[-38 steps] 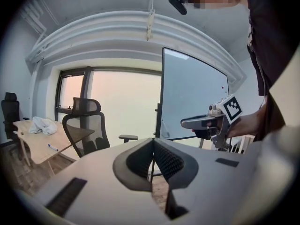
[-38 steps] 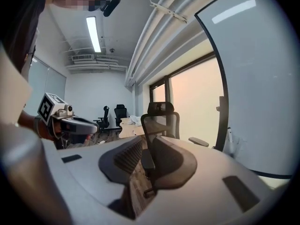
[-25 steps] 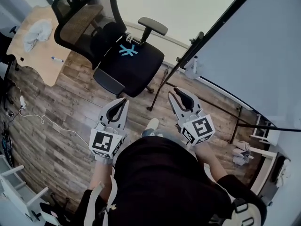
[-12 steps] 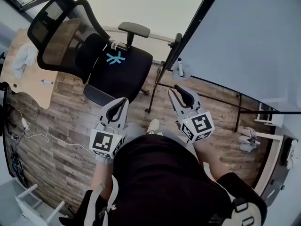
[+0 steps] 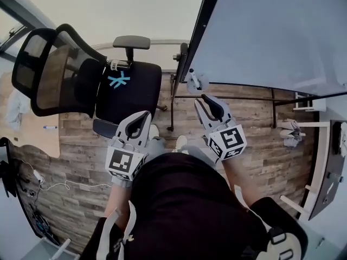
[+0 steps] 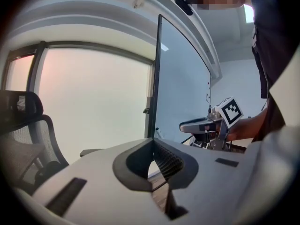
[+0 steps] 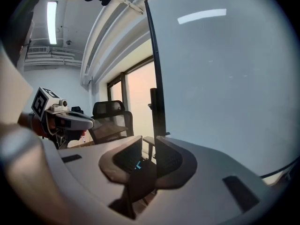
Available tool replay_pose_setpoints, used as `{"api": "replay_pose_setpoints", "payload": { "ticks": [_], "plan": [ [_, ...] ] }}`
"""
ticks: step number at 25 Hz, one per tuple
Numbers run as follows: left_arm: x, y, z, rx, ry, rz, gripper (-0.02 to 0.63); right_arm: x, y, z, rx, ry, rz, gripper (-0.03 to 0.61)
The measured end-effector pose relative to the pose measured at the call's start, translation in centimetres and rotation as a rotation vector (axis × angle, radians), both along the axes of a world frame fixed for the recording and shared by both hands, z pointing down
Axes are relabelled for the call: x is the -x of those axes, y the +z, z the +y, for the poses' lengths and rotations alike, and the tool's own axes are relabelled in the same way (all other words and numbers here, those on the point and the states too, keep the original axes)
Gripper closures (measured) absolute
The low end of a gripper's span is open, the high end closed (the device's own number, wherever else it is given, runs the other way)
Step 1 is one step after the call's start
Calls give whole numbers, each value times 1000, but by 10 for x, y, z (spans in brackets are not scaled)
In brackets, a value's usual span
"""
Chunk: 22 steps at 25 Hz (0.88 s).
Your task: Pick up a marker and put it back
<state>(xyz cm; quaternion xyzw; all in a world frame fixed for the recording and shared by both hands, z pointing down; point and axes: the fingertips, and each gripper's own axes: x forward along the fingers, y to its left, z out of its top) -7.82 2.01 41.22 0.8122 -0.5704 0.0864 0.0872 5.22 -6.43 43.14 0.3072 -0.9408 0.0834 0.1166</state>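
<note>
Office chair [image 5: 127,93] now further left, whiteboard [image 5: 271,31] nearer | wood floor [image 5: 76,150] | left claw [image 5: 144,115] together, right claw [image 5: 203,98] slightly apart

Brightness: the head view is bright and even, with the brown wood-plank floor [image 5: 65,161] plainly lit. Both gripper views are dimmer and greyer.
Light source: a tall frosted window [image 6: 93,102] glows pale pink-white in the left gripper view. A white ceiling strip light [image 7: 51,22] shines at upper left in the right gripper view.
Glare: one white streak lies on the big pale blue-grey whiteboard [image 7: 225,88].
Shadows: soft throughout; the hollows between the jaws are dark.
Focus: the grey plastic left gripper [image 6: 152,143] and grey plastic right gripper [image 7: 149,138] look soft up close, and the room behind them is sharper.
Distortion: strong fisheye. The whiteboard's black frame bows, and a black vignette rounds the corners of both gripper views.
</note>
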Motion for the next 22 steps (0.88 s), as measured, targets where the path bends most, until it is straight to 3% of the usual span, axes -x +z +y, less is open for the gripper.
{"api": "replay_pose_setpoints", "payload": {
  "ticks": [11, 22],
  "plan": [
    [32, 9, -43, 27, 183, -1, 606, 7, 16, -33, 7, 177, 75, 482],
    [65, 25, -60, 50, 258, -9, 606, 20, 37, -63, 13, 273, 217, 482]
  ]
}}
